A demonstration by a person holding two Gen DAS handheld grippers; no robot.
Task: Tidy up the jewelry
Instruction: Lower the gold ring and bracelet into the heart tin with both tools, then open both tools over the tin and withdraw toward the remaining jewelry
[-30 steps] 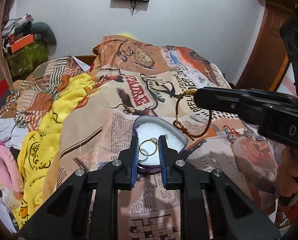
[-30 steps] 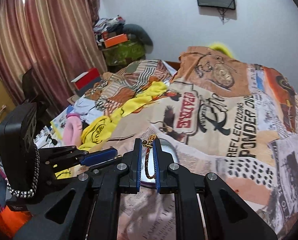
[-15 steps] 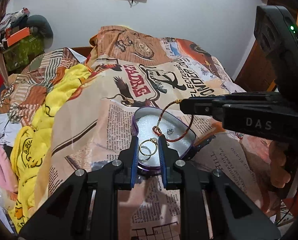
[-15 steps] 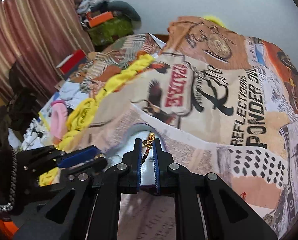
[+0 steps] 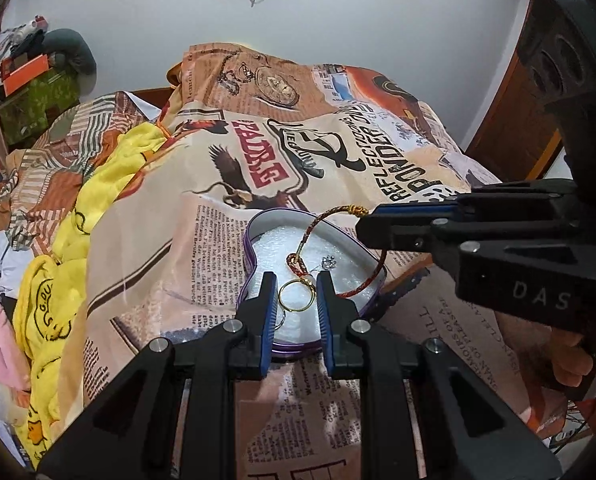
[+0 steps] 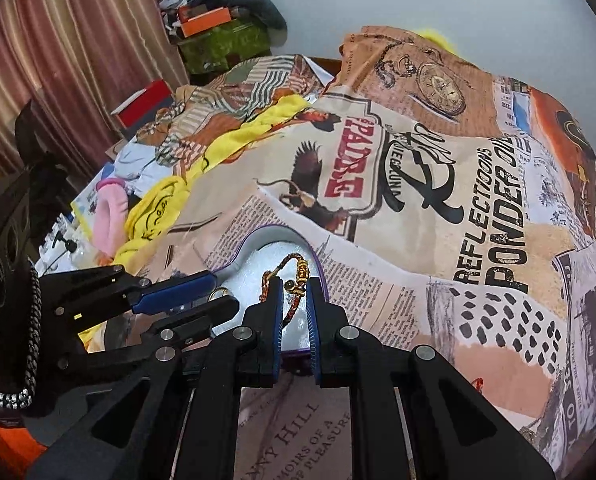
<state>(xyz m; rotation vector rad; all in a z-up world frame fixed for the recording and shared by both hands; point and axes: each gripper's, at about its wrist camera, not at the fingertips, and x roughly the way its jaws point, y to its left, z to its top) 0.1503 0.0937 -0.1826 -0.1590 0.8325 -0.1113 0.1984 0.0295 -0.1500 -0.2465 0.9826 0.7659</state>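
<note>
Left wrist view: the left gripper [image 5: 296, 294] has its jaws clamped on one gold ring [image 5: 295, 297], held just above the white padding of a heart-shaped tin [image 5: 254, 232]. The right gripper [image 5: 371, 226], reaching in from the right, has its jaws closed on the gold clasp of one red braided bracelet [image 5: 309, 236], whose loop hangs down into the tin, beside a small silver piece [image 5: 329, 263] on the padding. In the right wrist view the bracelet [image 6: 294, 304] runs between that gripper's [image 6: 293, 300] blue pads. A second ago the bracelet hung to the right of the tin, over the bedspread [image 5: 202, 248]; now both grippers are lower and the tin looms nearer. The tin sits on the printed bedspread of the bed.
</note>
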